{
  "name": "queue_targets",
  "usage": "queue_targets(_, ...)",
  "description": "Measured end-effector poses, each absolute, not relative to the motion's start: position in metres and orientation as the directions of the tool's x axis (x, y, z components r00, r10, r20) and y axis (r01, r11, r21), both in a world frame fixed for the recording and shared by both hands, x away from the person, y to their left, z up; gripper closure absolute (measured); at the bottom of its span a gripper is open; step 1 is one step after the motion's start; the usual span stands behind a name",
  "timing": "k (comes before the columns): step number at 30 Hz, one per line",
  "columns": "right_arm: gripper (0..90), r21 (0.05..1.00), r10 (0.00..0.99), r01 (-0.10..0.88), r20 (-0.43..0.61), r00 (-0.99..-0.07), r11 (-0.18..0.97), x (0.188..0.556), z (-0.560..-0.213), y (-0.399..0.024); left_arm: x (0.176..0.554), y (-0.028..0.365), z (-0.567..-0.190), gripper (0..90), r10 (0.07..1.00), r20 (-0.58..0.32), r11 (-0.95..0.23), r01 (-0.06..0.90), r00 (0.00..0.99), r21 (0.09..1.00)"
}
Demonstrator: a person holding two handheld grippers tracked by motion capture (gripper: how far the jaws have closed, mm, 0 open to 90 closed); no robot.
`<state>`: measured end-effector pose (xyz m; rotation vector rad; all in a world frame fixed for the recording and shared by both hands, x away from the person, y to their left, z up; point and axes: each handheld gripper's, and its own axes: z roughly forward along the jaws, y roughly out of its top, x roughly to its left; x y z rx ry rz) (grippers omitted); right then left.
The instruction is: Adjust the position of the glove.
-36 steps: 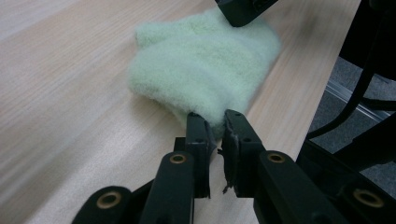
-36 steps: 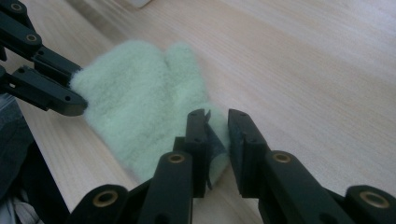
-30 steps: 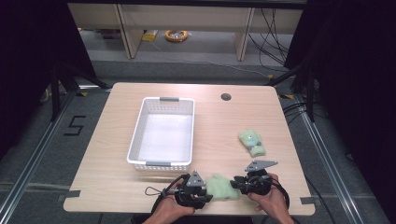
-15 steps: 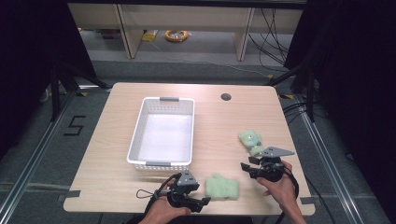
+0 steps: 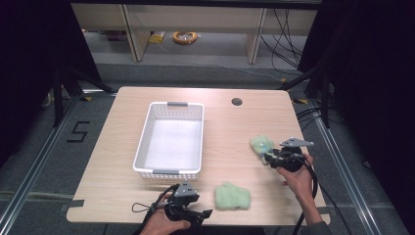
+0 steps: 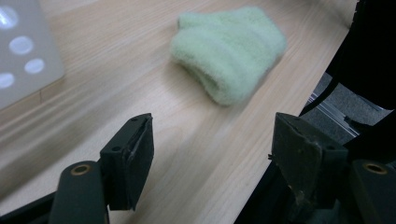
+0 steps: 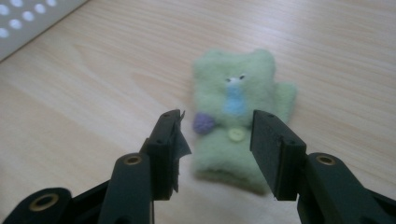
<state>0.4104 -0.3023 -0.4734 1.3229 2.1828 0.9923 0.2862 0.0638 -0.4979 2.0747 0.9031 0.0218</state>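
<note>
Both grippers drawn apart; right gripper [image 5: 272,157] now over bear mitten [image 7: 238,116].

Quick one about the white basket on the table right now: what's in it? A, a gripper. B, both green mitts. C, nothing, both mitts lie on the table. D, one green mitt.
C: in the high view the basket holds nothing, while one mitt lies on the table near the front edge and the other mitt lies by the right gripper.
</note>
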Motion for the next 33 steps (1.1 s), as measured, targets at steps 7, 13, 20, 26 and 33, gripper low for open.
queue_targets(7, 55.3, 0.721, 0.899, 0.634, 0.034, -0.436, 0.281, 0.432, -0.48, -0.305, 0.283, 0.069, -0.499, 28.9, 0.614, -0.302, -0.364, 0.601, 0.729, 0.711)
queue_targets(13, 55.7, 0.709, 0.909, 0.648, 0.025, -0.416, 0.278, 0.444, -0.483, -0.301, 0.282, 0.07, -0.499, 28.7, 0.615, -0.297, -0.368, 0.599, 0.731, 0.712)
queue_targets(20, 55.4, 0.674, 0.919, 0.689, 0.038, -0.391, 0.266, 0.453, -0.491, -0.298, 0.285, 0.073, -0.499, 27.8, 0.622, -0.291, -0.362, 0.596, 0.727, 0.717)
queue_targets(26, 56.6, 0.659, 0.917, 0.706, 0.062, -0.394, 0.259, 0.456, -0.497, -0.299, 0.286, 0.072, -0.499, 26.1, 0.62, -0.289, -0.36, 0.592, 0.73, 0.721)
queue_targets(33, 59.4, 0.649, 0.914, 0.714, 0.072, -0.4, 0.262, 0.456, -0.498, -0.299, 0.286, 0.072, -0.5, 25.6, 0.616, -0.281, -0.377, 0.588, 0.736, 0.715)
